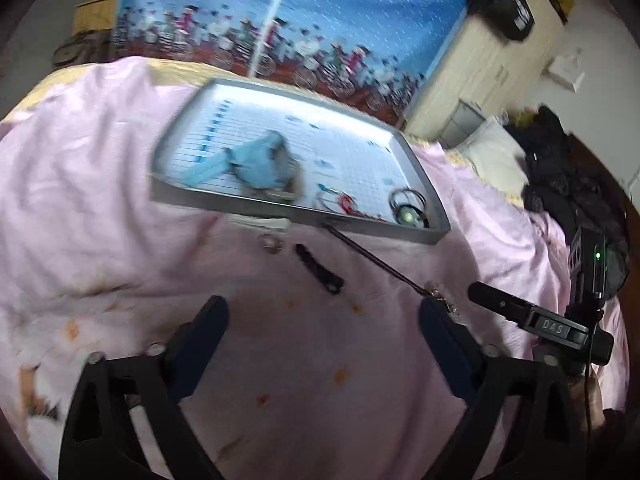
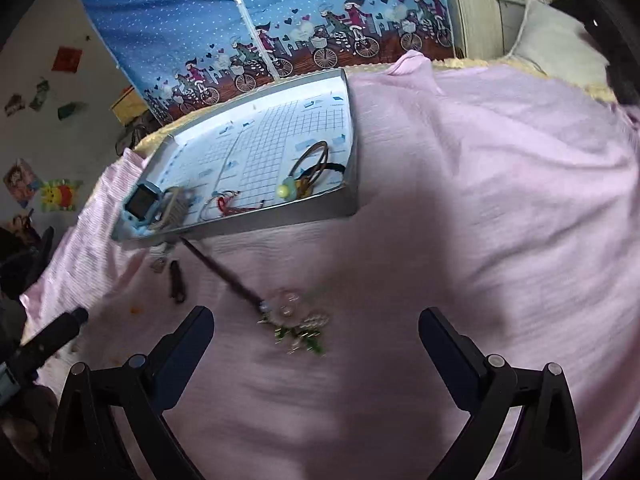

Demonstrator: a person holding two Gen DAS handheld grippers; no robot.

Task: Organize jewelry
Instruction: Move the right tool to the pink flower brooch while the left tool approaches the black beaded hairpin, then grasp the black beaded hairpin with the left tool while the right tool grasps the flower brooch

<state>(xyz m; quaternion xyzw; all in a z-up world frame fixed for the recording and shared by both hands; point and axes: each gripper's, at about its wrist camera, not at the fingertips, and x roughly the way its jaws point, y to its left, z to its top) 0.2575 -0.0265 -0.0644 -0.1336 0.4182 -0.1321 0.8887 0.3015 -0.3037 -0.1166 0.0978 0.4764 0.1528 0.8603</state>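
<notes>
A grey tray (image 1: 280, 212) (image 2: 280, 220) lined with gridded paper sits on a pink bedspread. In it lie a blue watch (image 1: 256, 164) (image 2: 140, 204), a red-and-silver bangle (image 1: 340, 202) (image 2: 224, 204) and brown hoops with a green bead (image 1: 408, 208) (image 2: 308, 168). On the spread lie a dark hair stick with flower ornament (image 2: 288, 312) (image 1: 380, 264), a black clip (image 1: 320, 270) (image 2: 177, 280) and a small ring (image 1: 271, 244). My left gripper (image 1: 324, 320) is open above the spread. My right gripper (image 2: 316, 332) is open, with the ornament between its fingers.
A blue fabric wardrobe with a bicycle print (image 2: 260, 32) stands behind the bed. A pillow (image 2: 560, 40) and dark clothes (image 1: 568, 184) lie at the bed's right. The other gripper's handle (image 1: 536, 320) is close on the right in the left wrist view.
</notes>
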